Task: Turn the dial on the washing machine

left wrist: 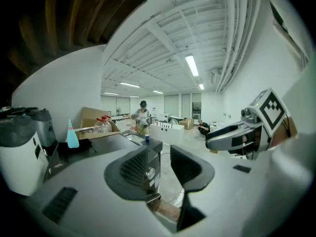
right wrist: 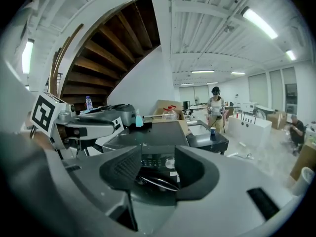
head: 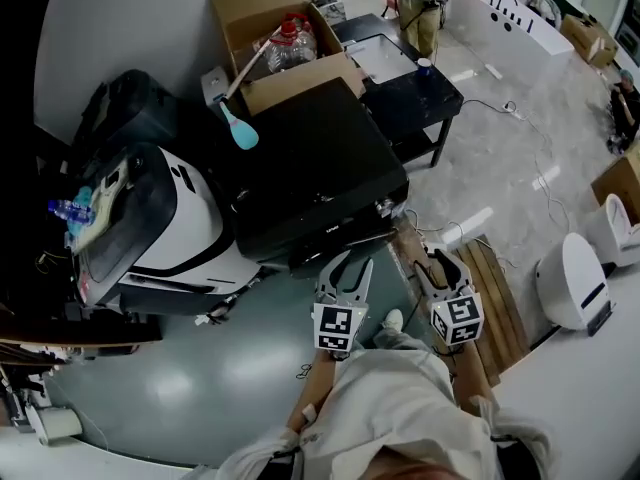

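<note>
Right at your chest, both tools are raised side by side over the grey floor (head: 200,388). Your left hand-held gripper (head: 350,266) is released, jaws parted with nothing between them. Your right hand-held gripper (head: 437,264) sits just beside it, also released: there's a clear gap between its jaws and nothing in its grasp.

Just ahead of both tips stands the black washing machine (head: 310,168), with neither tool touching it. Looking along your right hand-held gripper (right wrist: 158,164), the control panel (right wrist: 150,161) shows through the gap. The silver dial (right wrist: 170,163) is at the panel's right end, beyond the jaws and nearer the right one. From your left hand-held gripper (left wrist: 163,157), that dial (left wrist: 149,172) peeks past the left jaw's inner edge. In the head view it's too small to pick out with any certainty.

Behind the machine, an open cardboard box (head: 250,8) holds plastic bottles (head: 292,43), and a long-handled tool with a turquoise head (head: 240,128) leans out. To the right, a low black table (head: 410,103) carries a blue cup (head: 424,66). Farthest off, a person (head: 420,3) stands beyond it.
</note>
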Tool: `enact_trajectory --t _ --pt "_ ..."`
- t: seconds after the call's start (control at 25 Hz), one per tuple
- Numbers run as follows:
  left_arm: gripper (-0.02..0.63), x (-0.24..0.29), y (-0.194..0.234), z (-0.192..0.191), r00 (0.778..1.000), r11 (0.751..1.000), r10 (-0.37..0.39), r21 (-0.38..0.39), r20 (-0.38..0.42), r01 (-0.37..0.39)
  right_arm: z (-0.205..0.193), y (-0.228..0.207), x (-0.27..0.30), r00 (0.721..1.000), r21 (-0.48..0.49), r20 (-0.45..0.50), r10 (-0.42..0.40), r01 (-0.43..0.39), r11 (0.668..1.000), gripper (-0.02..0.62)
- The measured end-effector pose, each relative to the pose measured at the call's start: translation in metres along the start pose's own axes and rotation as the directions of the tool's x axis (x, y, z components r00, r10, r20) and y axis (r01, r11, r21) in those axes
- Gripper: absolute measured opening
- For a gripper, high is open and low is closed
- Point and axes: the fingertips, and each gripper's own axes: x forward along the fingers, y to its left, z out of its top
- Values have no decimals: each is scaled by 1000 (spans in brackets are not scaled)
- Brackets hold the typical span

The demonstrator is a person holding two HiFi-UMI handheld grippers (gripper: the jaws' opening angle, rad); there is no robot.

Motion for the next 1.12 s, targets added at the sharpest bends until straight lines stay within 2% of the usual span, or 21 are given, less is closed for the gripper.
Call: enact_trajectory --t 0.28,0.48,0.84,1.12 --pt "150 16 6 -15 996 997 77 -20 -45 -78 -6 -15 30 998 -13 -12 67 -67 998 209" --pt "149 27 9 -30 991 993 105 -39 -77 -108 -16 -24 49 995 -29 -39 87 -88 996 209" --pt "147 51 27 -67 987 990 108 -81 -120 -118 -35 -23 88 993 -48 -72 94 -97 994 209" --pt "146 80 39 -90 985 990 74 -107 -153 -91 -51 -24 119 991 -65 -102 83 -90 994 209"
